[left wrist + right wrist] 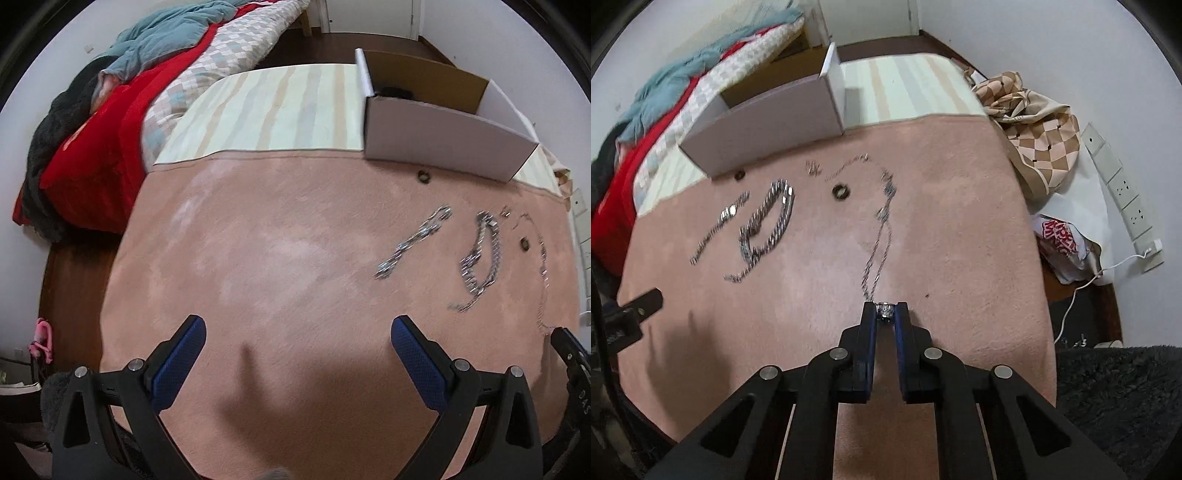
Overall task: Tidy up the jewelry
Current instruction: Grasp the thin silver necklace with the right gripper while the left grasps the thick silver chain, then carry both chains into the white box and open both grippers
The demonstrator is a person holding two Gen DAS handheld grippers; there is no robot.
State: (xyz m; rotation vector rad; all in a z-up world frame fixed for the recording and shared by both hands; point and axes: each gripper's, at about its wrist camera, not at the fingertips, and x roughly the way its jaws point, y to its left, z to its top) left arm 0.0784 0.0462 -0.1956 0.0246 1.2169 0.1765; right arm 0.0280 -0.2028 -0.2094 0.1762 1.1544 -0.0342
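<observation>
Jewelry lies on a pink blanket (960, 221). My right gripper (885, 310) is shut on a silver pendant (885, 311) at the near end of a thin chain necklace (882, 229), low over the blanket. A thick silver chain (768, 225) and a bracelet (720, 225) lie to its left, a dark ring (841, 192) farther back. My left gripper (297, 328) is open and empty over bare blanket, left of the bracelet (413, 240) and thick chain (480, 254). A white open box (443, 122) stands behind the jewelry.
A second ring (423, 177) lies by the box front. Small earrings (813, 168) lie near the necklace's far end. A bed with red and teal bedding (129, 85) is on the left. A checked cloth (1030, 125) and wall sockets (1123, 192) are on the right.
</observation>
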